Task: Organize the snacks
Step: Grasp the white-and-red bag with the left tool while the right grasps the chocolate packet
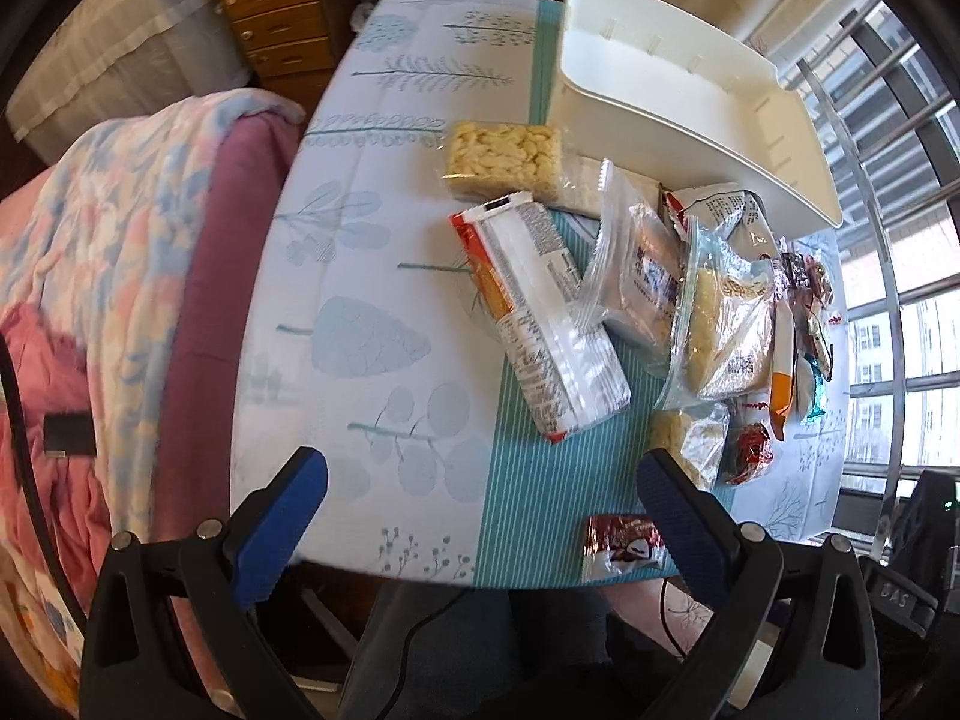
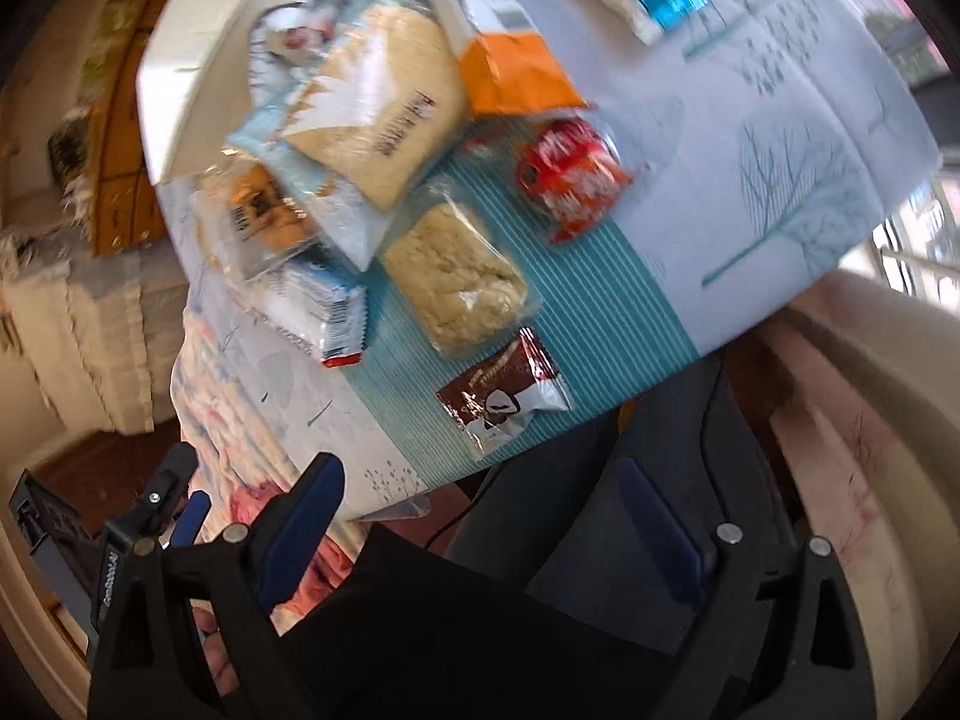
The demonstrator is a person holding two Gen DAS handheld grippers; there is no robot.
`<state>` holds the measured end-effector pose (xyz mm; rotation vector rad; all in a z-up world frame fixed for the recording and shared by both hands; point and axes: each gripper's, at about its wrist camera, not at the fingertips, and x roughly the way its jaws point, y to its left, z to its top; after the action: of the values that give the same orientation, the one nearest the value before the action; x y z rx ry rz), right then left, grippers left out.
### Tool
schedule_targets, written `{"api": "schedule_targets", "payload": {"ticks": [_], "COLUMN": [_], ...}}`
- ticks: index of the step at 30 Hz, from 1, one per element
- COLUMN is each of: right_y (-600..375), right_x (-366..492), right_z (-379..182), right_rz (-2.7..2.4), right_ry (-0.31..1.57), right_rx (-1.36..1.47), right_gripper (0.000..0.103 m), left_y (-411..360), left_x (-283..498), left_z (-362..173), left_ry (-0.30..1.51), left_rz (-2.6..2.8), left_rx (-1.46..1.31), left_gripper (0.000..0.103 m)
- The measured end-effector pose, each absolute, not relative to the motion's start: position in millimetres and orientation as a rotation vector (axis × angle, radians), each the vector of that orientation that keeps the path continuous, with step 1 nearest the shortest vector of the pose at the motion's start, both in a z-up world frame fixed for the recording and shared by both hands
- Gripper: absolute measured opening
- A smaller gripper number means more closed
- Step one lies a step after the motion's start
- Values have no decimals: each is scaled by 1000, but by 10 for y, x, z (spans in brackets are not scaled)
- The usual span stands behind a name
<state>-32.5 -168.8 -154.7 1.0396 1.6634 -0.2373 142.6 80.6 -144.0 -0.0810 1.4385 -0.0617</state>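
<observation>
Table w/ pale blue leaf-print cloth and teal striped band [image 1: 336,276] fills most of the left wrist view; same cloth seen tilted and blurred from the right wrist cam. Pink floral quilt [image 1: 114,228] lies just beside the table's left edge. Wooden drawer unit [image 1: 270,6] stands beyond the far end.

White plastic organizer bin [image 1: 708,96] sits at the far right of the table, no snacks visible inside. Snacks are all on the cloth in a loose pile just in front of the bin. Long white-and-red cracker sleeve [image 1: 540,324] lies diagonal on the teal band. Clear-wrapped yellow puffed-rice block [image 1: 507,159] is beside the bin's near corner. Zip bag w/ pale crumbly snack [image 1: 726,324] overlaps other packets; orange-and-white pouch [image 2: 510,54] next to it. Small red shiny candy packet [image 2: 570,177] rests apart from the pile. Dark-red-and-white sachet [image 2: 507,399] lies near the table's front edge, alone.

Left gripper [image 1: 483,504]: blue-padded jaws spread wide, nothing between, above the front edge. Right gripper [image 2: 480,516]: jaws also spread, empty, lower than the tabletop, off the front edge.
</observation>
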Motion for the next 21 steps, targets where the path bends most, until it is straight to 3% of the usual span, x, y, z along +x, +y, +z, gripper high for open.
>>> {"api": "schedule_targets", "payload": {"ticks": [2,13,21], "right_y": [-1670,-1546,-1464], "right_x": [-361,-634,-715], "right_z": [-1665,-2208,-2363], "right_rz": [-291,-543,-622], "right_ry": [1684,1678,1654], "right_rx": [1110,1435,1506], "right_gripper": [85,70,57], "left_y": [762,625,567], "left_x": [1566,2129,2365], "left_z": [-1509,-2116,-2467], "left_ry": [1442,1523,1592], "left_rz": [-93,-167,-185], "left_rx": [-61,-45,-7], "left_gripper": [102,102,102]}}
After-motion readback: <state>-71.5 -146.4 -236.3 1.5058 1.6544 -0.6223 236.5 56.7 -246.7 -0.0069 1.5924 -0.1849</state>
